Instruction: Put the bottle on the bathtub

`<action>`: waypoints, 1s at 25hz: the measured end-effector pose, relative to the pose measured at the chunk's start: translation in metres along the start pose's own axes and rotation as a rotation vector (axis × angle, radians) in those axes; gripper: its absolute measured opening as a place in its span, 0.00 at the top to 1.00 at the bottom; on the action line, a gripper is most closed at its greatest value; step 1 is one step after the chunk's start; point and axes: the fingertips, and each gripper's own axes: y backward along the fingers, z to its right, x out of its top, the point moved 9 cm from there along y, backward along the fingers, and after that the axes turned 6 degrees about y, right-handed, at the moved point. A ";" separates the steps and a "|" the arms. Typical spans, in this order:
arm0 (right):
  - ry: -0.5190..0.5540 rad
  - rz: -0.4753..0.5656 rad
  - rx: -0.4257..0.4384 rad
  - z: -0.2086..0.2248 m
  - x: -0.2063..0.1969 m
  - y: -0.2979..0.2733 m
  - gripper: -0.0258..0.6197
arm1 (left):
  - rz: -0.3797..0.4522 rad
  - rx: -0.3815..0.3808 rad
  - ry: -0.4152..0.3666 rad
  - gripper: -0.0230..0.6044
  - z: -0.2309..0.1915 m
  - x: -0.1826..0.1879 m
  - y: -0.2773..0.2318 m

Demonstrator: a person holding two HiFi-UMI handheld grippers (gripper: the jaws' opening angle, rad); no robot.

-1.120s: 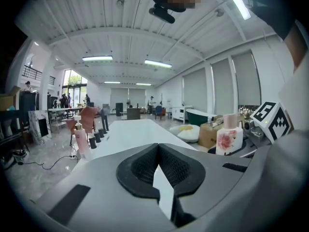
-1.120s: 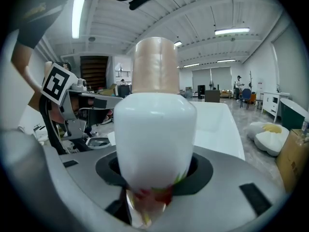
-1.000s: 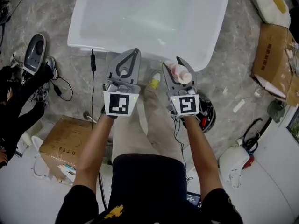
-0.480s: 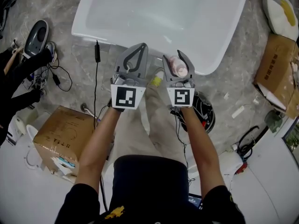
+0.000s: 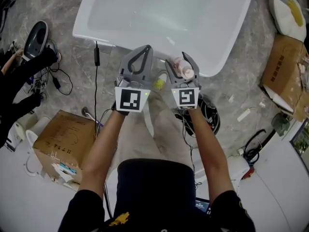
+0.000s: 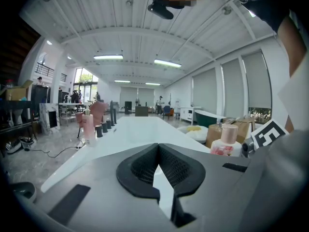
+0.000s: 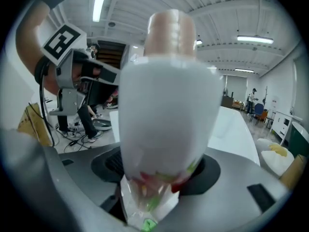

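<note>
A white bottle (image 7: 164, 124) with a pink cap (image 5: 183, 69) stands upright between the jaws of my right gripper (image 5: 177, 66), which is shut on it; the left gripper view shows the same bottle (image 6: 225, 141) at its right. The white bathtub (image 5: 164, 18) lies just ahead of both grippers, its near rim (image 5: 145, 47) below their tips. My left gripper (image 5: 140, 57) is beside the right one, its jaws closed together and holding nothing. In the left gripper view the tub's rim (image 6: 140, 129) runs away ahead.
Another bottle (image 6: 89, 127) and several dark items (image 6: 104, 126) stand on the tub's far left rim. Cardboard boxes (image 5: 60, 141) (image 5: 285, 66), cables (image 5: 96, 76), a dark round object (image 5: 210, 115) and a cushion (image 5: 285, 8) lie on the floor around me.
Both grippers have moved forward from over my legs up to the tub's near rim over the last second. The bottle stays held in the right gripper.
</note>
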 end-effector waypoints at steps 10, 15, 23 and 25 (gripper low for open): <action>-0.056 -0.076 0.015 -0.010 -0.016 -0.002 0.42 | -0.001 -0.007 0.001 0.94 -0.003 -0.003 0.005; -0.066 -0.080 0.006 -0.009 -0.016 -0.004 0.42 | -0.003 -0.007 0.011 0.93 -0.002 -0.005 0.006; -0.079 -0.102 -0.007 -0.009 -0.012 0.004 0.37 | -0.018 -0.014 0.008 0.94 0.003 0.000 0.014; -0.086 -0.108 -0.017 -0.008 -0.009 0.009 0.37 | -0.023 -0.021 -0.001 0.93 0.004 0.007 0.017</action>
